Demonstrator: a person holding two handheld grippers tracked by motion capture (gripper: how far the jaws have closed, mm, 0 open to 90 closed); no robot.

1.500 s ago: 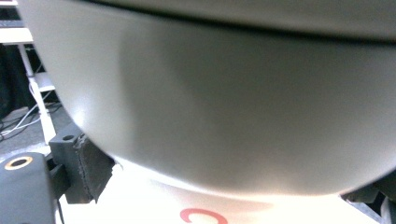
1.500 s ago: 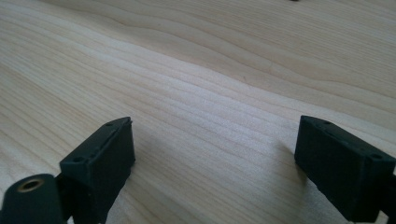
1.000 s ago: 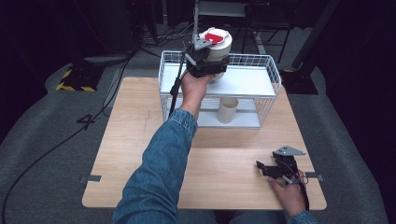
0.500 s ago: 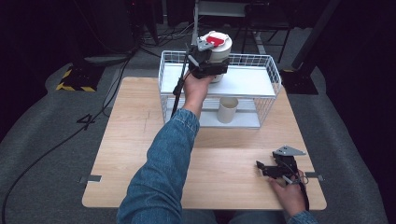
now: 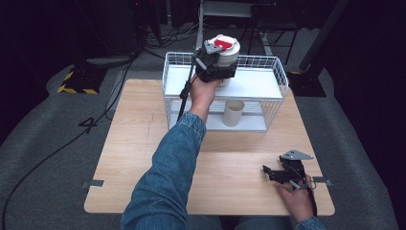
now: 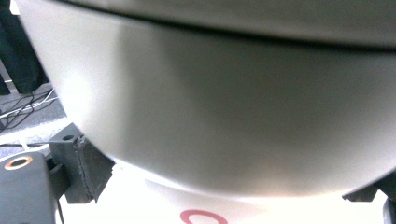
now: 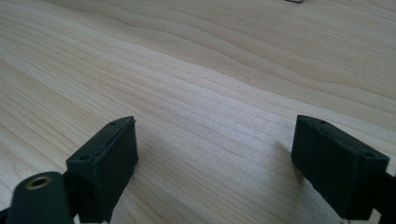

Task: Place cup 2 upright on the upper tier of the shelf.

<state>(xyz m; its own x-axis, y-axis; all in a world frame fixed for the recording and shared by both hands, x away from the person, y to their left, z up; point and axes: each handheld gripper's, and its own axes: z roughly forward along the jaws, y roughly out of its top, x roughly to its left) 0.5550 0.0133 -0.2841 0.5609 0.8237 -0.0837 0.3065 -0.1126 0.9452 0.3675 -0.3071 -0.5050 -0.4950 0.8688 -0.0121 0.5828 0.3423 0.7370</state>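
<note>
The high view looked forward and down from above the near edge of the table (image 5: 143, 143), taking in the wire rack (image 5: 275, 72) at the far side. The left gripper view sat pressed close against a white container (image 6: 224, 116). The right gripper view skimmed low over the tabletop, which it shared with the high view.

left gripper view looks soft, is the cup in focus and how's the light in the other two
Left gripper view: the white cup is too close, blurred. High view: the table is lit, surroundings dark. Right gripper view: wood grain sharp, soft shadows beside the right gripper.
</note>
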